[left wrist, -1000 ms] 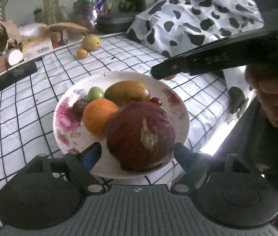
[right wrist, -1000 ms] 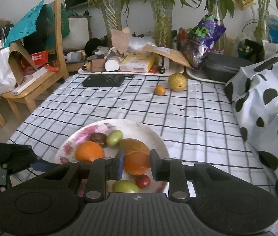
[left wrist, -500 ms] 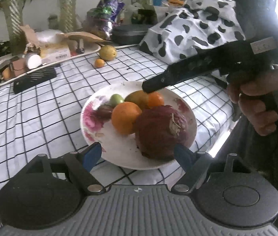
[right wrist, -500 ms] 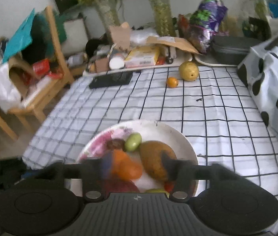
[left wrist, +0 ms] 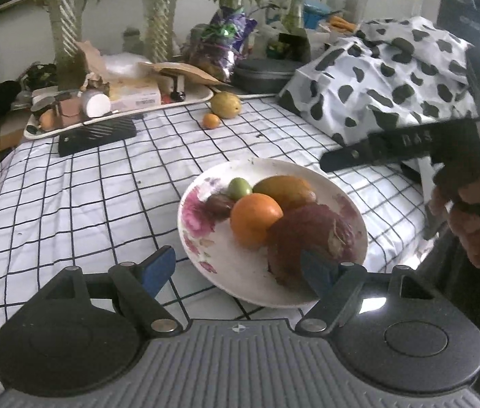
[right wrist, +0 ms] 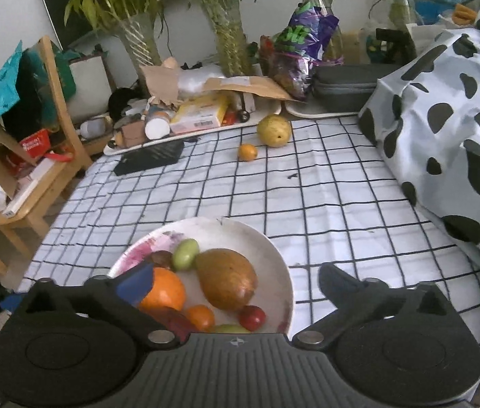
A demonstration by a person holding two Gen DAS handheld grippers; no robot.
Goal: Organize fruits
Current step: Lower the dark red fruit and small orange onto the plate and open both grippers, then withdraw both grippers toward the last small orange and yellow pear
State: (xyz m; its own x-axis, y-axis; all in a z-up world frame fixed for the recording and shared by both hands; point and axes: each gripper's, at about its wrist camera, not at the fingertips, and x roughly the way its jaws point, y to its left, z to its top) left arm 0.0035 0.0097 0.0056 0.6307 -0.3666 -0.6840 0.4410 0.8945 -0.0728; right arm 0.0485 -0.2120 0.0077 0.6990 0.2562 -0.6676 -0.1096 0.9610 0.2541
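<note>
A white floral plate [left wrist: 192,227] [right wrist: 274,258] sits on the checked cloth. It holds an orange [left wrist: 255,219] [right wrist: 165,289], a brown mango [left wrist: 286,188] [right wrist: 228,278], a big dark red fruit [left wrist: 311,238], a green fruit [left wrist: 240,187] [right wrist: 185,254] and several small fruits. A yellow pear [left wrist: 225,104] [right wrist: 274,131] and a small orange fruit [left wrist: 211,121] [right wrist: 247,152] lie far back on the cloth. My left gripper [left wrist: 240,268] is open and empty at the plate's near edge. My right gripper [right wrist: 236,278] is open and empty above the plate.
A cow-print bundle [left wrist: 386,74] [right wrist: 450,129] fills the right side. Trays of clutter [right wrist: 185,119], a black case [right wrist: 345,85], vases with plants and a black flat object [left wrist: 97,136] line the far edge. A wooden chair [right wrist: 36,142] stands at the left.
My right gripper has opened and let go of the small orange fruit, which now lies on the plate, then drawn back. My left gripper has pulled back from the plate.
</note>
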